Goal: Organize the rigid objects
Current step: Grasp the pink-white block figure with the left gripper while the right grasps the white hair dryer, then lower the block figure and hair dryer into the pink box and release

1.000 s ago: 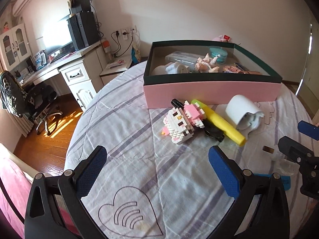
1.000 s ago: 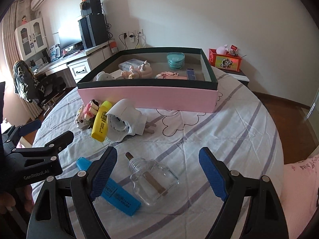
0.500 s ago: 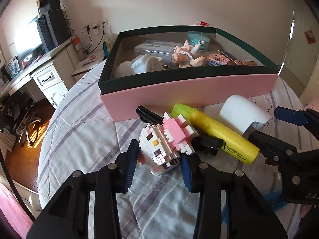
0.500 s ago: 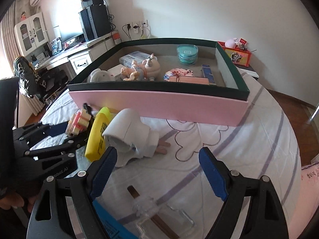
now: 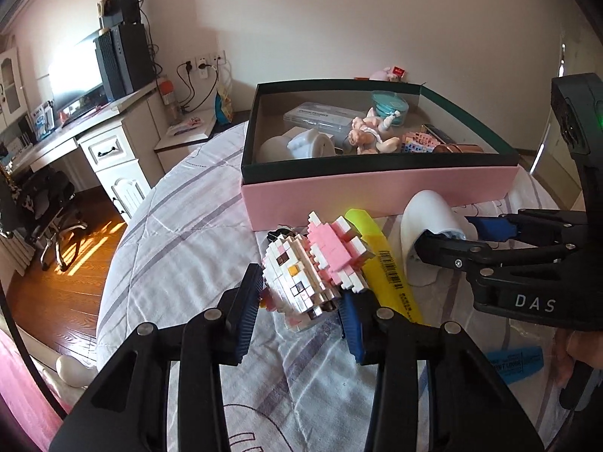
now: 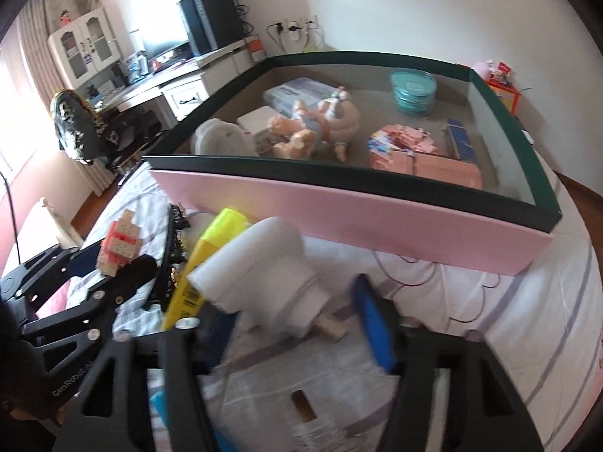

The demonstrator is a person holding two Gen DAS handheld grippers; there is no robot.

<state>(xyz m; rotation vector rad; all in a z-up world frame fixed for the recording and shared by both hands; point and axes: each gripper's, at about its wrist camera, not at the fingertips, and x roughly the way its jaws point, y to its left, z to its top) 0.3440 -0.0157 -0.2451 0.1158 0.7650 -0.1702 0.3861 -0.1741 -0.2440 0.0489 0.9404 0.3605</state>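
Item one: a white-and-pink block-built cat figure (image 5: 316,275), which stood on the striped-cloth bench (image 5: 181,233) directly ahead of the left hand-held gripper (image 5: 301,301), between its blue pads and touching both, so the left hand-held gripper was judged closed on the figure at its lower body. Item two: a white cylindrical plastic piece with a stepped base (image 6: 260,275), which lay on its side just ahead of the right hand-held gripper (image 6: 297,324), its long axis running from the upper left of the right wrist view down toward the right pad; the jaws were closing with the stepped end between them, though the blurred left pad left contact untold, so no grip was recorded. Item three: a long yellow highlighter marker (image 5: 384,263), which lay between the two items, its long axis pointing toward the box, touching or nearly touching the figure on one side and the white piece on the other. Item four: a shallow pink cardboard box with a dark green rim (image 5: 377,192), which stood just beyond all three and already held a doll, a teal tin and flat packets. The left hand was nearer the figure, the right nearer the white piece; each thing lay forward of its gripper, the box farther along the same line.
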